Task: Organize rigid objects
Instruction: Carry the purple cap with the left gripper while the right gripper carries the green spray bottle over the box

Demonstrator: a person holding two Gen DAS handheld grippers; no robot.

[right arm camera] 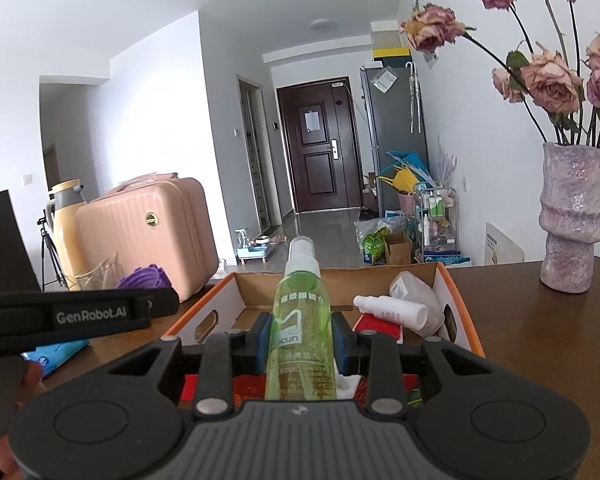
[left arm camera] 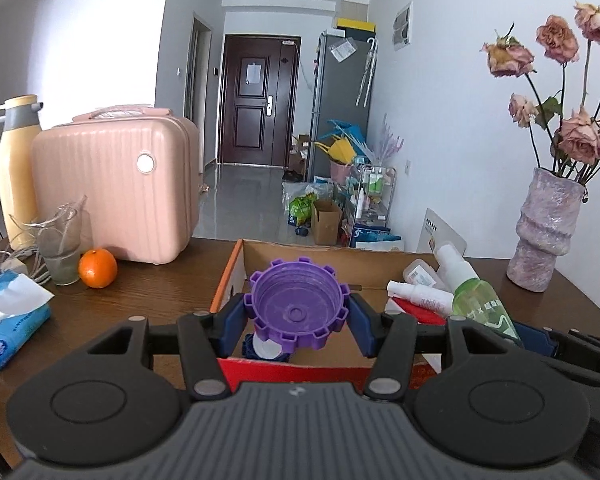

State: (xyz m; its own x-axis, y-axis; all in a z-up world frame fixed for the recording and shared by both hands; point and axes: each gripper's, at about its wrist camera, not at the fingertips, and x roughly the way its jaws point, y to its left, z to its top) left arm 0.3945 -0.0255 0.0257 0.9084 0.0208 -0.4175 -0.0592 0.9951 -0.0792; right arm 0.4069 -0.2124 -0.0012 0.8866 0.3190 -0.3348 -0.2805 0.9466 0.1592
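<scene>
My left gripper (left arm camera: pixel 298 318) is shut on a purple toothed cap (left arm camera: pixel 296 304), open side facing the camera, held over the near left part of the cardboard box (left arm camera: pixel 230 270). My right gripper (right arm camera: pixel 302 334) is shut on a green spray bottle (right arm camera: pixel 302 320) with a white nozzle, held over the same box (right arm camera: pixel 456 300); the bottle also shows in the left wrist view (left arm camera: pixel 474 296). In the box lie a small white bottle (right arm camera: pixel 392 310), a clear bottle (right arm camera: pixel 414 290) and a red item (right arm camera: pixel 380 326). A blue-and-white object (left arm camera: pixel 266 350) sits under the cap.
On the brown table (left arm camera: pixel 140 292) stand a pink case (left arm camera: pixel 116 184), a yellow thermos (left arm camera: pixel 16 168), a glass (left arm camera: pixel 62 248), an orange (left arm camera: pixel 98 268) and a tissue pack (left arm camera: pixel 10 320). A purple vase with dried roses (right arm camera: pixel 572 216) stands at the right.
</scene>
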